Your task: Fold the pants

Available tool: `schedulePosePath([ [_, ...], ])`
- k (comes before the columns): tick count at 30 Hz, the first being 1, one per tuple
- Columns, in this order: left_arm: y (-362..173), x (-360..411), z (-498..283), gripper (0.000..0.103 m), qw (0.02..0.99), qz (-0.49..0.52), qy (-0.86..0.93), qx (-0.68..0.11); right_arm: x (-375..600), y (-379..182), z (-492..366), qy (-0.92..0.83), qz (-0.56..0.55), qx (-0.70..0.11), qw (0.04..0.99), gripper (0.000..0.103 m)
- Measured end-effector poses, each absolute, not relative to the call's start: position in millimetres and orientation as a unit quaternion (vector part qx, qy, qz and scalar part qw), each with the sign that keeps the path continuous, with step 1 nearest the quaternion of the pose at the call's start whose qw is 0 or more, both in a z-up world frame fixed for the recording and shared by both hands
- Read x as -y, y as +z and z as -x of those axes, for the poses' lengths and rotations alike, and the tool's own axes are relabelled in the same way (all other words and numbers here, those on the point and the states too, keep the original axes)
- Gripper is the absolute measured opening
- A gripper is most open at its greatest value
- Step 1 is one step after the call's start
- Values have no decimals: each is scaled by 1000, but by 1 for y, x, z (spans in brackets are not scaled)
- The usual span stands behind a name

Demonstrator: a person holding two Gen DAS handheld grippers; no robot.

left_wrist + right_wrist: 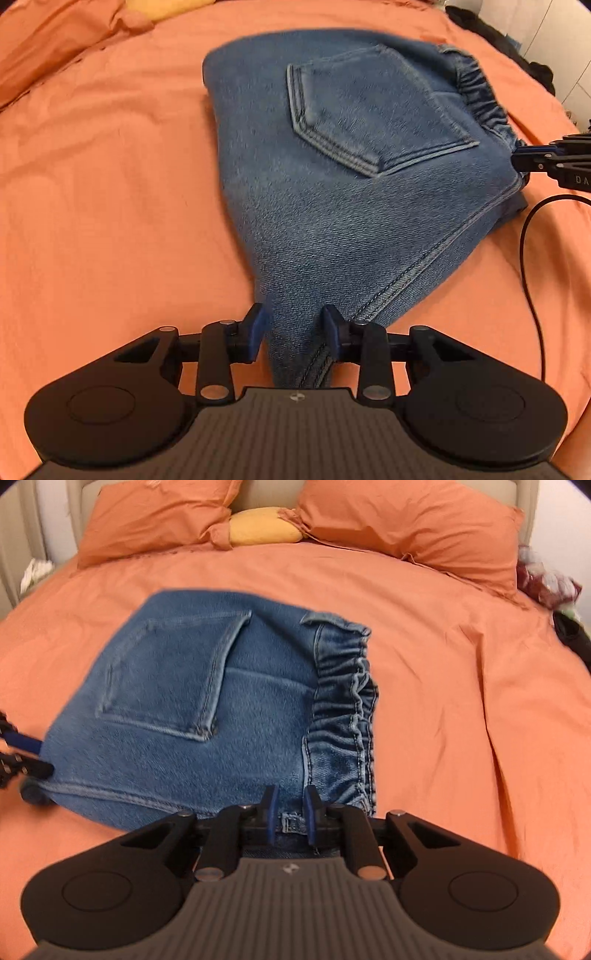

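Note:
Folded blue jeans (332, 192) lie on the orange bedspread (110, 221), back pocket (369, 110) up and elastic waistband (351, 709) toward the right. My left gripper (295, 328) is shut on the thick near corner of the jeans, denim filling the space between its fingers (258, 325). In the right wrist view it shows at the left edge (26, 753) on that same corner. My right gripper (291, 805) is shut on the near waistband end, a belt loop (291, 823) showing between its jaws. From the left wrist view it (524, 158) pinches the right corner.
Two orange pillows (406, 528) and a yellow cushion (266, 526) rest at the headboard. A black cable (532, 288) trails over the bedspread at the right. Dark clothes (491, 33) lie at the far right edge of the bed.

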State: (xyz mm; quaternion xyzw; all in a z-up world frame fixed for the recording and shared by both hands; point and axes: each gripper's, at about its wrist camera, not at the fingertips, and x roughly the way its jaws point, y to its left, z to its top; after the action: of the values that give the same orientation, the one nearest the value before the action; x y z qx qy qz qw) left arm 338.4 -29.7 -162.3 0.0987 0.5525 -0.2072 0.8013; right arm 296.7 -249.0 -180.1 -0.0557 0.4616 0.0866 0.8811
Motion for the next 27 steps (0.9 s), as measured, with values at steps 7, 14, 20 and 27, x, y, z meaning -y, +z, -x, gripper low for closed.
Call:
schedulePosePath([
  [7, -160, 28, -345, 40, 801, -77, -196, -560, 247, -181, -300, 71, 48, -463, 882, 10],
  [14, -136, 22, -333, 41, 816, -98, -181, -540, 268, -147, -282, 57, -36, -445, 893, 38],
  [20, -119, 18, -324, 64, 831, -101, -181, -516, 305, -149, -267, 25, -147, -456, 877, 68],
  [27, -102, -13, -352, 84, 859, 15, -159, -486, 335, -167, -269, 4, -252, -462, 850, 75],
])
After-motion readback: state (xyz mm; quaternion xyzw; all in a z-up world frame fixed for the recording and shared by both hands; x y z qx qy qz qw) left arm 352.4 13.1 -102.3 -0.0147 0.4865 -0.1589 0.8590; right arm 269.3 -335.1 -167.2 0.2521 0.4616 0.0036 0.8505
